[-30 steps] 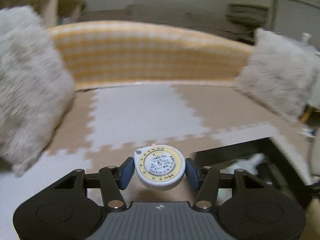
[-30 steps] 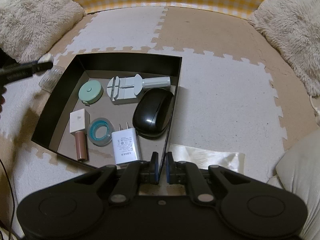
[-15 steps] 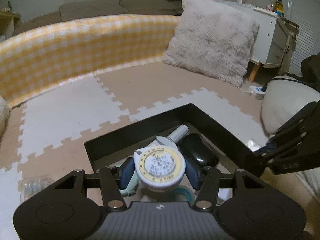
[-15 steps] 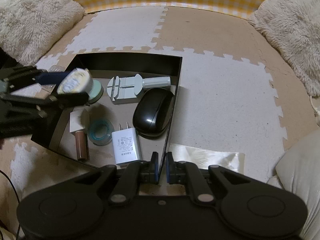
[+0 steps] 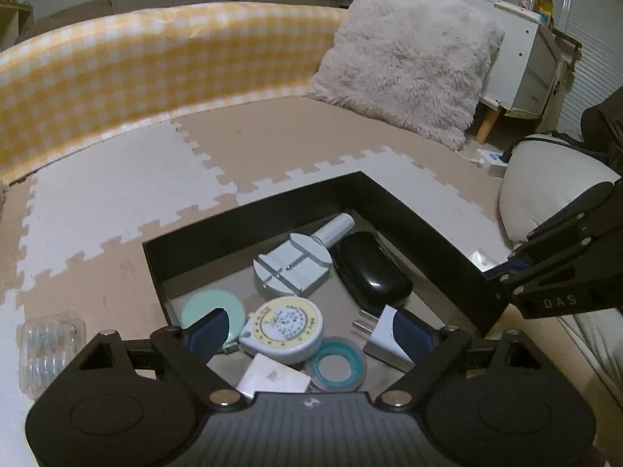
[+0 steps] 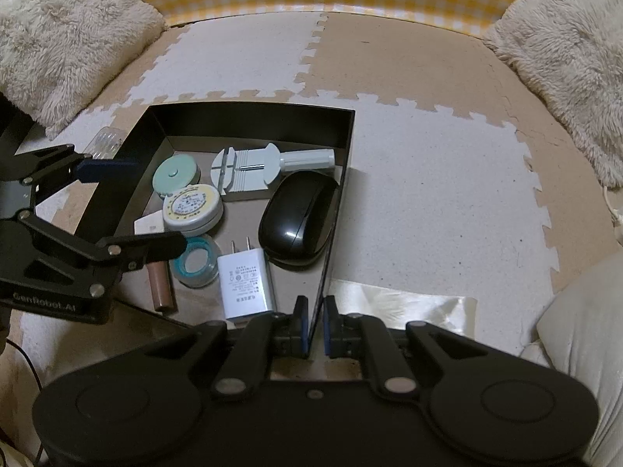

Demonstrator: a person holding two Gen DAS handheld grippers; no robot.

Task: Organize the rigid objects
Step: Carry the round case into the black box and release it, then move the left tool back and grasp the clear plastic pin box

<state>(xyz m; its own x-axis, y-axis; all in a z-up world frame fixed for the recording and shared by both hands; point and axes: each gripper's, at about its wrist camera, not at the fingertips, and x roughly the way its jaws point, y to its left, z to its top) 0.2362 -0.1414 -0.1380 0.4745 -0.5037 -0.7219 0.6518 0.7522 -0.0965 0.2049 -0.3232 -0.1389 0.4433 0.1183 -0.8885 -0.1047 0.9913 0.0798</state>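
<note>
A black open box (image 6: 249,122) (image 5: 393,202) stands on the foam mat. Inside lies a white and yellow round tape measure (image 5: 284,329) (image 6: 192,208), resting free beside a mint round tape (image 6: 175,173). Over it hovers my left gripper (image 5: 309,330) (image 6: 132,204); its jaws are opening wide and its pads touch nothing. My right gripper (image 6: 316,327) (image 5: 502,268) is shut on the box's near right wall. Also in the box are a black mouse (image 6: 298,220), a white charger (image 6: 245,282), a grey watch tool (image 6: 249,173), a teal tape roll (image 6: 196,260) and a brown tube (image 6: 160,286).
A clear plastic blister pack (image 5: 50,350) (image 6: 107,140) lies on the mat left of the box. A shiny plastic bag (image 6: 401,303) lies right of the box. Fluffy cushions (image 6: 66,39) (image 6: 564,50) and a yellow checked bumper (image 5: 136,74) ring the mat.
My left gripper carried the yellow tape measure over the box, then spread its jaws; the tape measure now lies in the box. The right gripper has not moved.
</note>
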